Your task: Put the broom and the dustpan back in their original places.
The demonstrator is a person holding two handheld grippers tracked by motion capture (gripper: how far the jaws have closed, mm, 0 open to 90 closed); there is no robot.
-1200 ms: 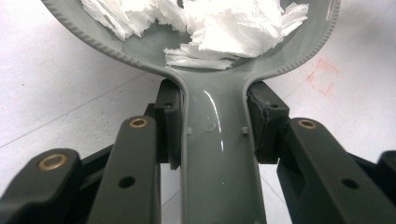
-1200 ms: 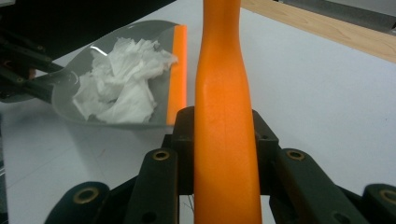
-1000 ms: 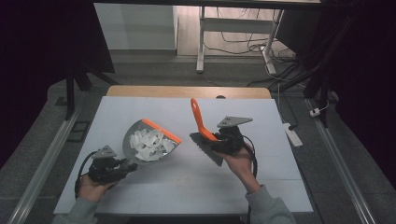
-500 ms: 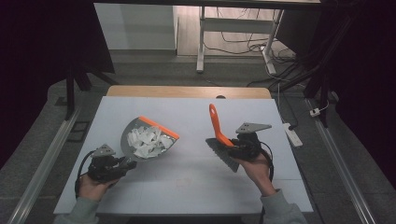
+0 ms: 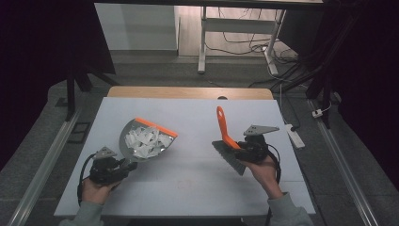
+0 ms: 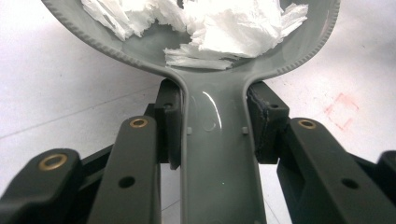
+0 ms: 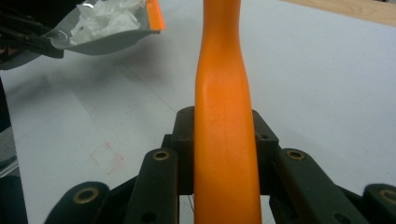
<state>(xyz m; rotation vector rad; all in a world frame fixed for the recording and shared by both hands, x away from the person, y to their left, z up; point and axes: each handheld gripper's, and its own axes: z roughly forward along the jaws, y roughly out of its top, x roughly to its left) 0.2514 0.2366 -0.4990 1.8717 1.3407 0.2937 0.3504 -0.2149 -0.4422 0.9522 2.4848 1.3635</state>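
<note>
We keep the left gripper (image 5: 123, 165) clamped on the dustpan (image 5: 143, 142) at lower left, level so its paper scraps (image 5: 146, 140) stay in, while the right gripper (image 5: 241, 151) grips the brush (image 5: 225, 136).

Plastic, paper and matt board

The dustpan (image 6: 219, 140) is smooth grey plastic with a glossy sheen, a ribbed rim and an orange lip; the torn scraps (image 6: 210, 23) in it are soft white crinkled paper. The brush handle (image 7: 224, 140) is orange plastic, finely grained, matt. The counter (image 5: 197, 183) is pale, matt, smooth, with a wood-look far edge. Each tool's pads (image 6: 264, 121) look matt black, rubbery.
</note>
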